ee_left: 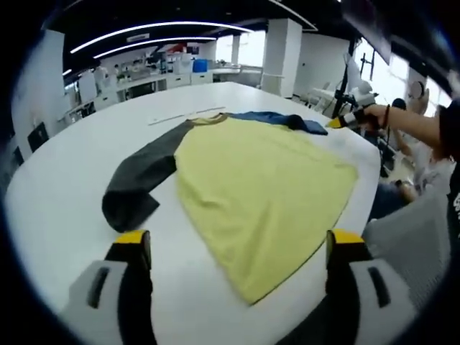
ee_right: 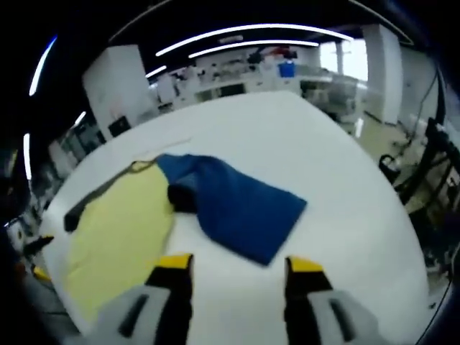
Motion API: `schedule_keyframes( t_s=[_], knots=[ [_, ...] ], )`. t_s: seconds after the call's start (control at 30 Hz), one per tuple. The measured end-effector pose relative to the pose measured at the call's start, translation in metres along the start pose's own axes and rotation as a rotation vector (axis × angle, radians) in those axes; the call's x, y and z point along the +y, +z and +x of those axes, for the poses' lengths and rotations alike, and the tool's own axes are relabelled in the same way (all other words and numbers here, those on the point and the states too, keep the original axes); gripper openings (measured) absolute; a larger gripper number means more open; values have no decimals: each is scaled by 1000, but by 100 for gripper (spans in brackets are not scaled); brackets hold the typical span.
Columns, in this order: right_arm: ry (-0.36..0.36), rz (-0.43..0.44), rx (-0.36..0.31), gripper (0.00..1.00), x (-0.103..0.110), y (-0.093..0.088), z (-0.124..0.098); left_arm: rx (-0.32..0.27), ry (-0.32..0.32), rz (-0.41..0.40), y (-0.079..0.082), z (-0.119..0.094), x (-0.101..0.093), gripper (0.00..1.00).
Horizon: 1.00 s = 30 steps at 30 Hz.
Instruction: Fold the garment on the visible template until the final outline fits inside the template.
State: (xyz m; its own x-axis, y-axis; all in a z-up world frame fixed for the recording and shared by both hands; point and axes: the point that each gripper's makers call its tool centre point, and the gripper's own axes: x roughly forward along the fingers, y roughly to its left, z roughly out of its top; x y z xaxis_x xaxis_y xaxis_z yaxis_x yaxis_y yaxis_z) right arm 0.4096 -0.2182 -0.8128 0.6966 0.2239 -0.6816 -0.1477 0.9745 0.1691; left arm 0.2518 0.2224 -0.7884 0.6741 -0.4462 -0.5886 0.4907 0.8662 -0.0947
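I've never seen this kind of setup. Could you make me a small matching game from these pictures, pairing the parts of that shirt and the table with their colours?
Things:
1. shirt body
2. sleeve nearest the left claw
3. sleeve nearest the right claw
4. table

Colours:
a. blue
b. white
c. yellow
d. dark grey

Pairs: 1-c, 2-d, 3-a, 4-b

A big white tabletop point(ee_left: 65, 201) sits in a large room. Long curved lights point(ee_right: 251, 32) glow above. White pillars point(ee_left: 282, 54) stand by bright windows point(ee_left: 251, 47).
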Motion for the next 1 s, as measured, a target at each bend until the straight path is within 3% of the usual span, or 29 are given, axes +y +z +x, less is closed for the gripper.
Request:
schedule_keyframes(
  t_s=[0.17,0.53,0.7,0.83,0.93,1.0],
  knots=[
    [-38,6,-11,38,-12,9,12,-21,-17,-11,7,-2,-7,97],
    [-133,16,48,26,-31,3,33,-2,-5,-11,5,-7,-6,96],
    [-133,64,60,19,-29,-1,34,0,-1,-25,6,-10,-6,94],
    [-156,40,59,12,-34,-2,33,1,-2,-19,6,-9,-9,94],
    [-161,45,60,0,-40,-2,32,-8,-7,-24,8,-9,-12,93],
    [-151,60,53,0,-38,-1,30,-10,-6,-24,9,-10,-12,93]
  ],
)
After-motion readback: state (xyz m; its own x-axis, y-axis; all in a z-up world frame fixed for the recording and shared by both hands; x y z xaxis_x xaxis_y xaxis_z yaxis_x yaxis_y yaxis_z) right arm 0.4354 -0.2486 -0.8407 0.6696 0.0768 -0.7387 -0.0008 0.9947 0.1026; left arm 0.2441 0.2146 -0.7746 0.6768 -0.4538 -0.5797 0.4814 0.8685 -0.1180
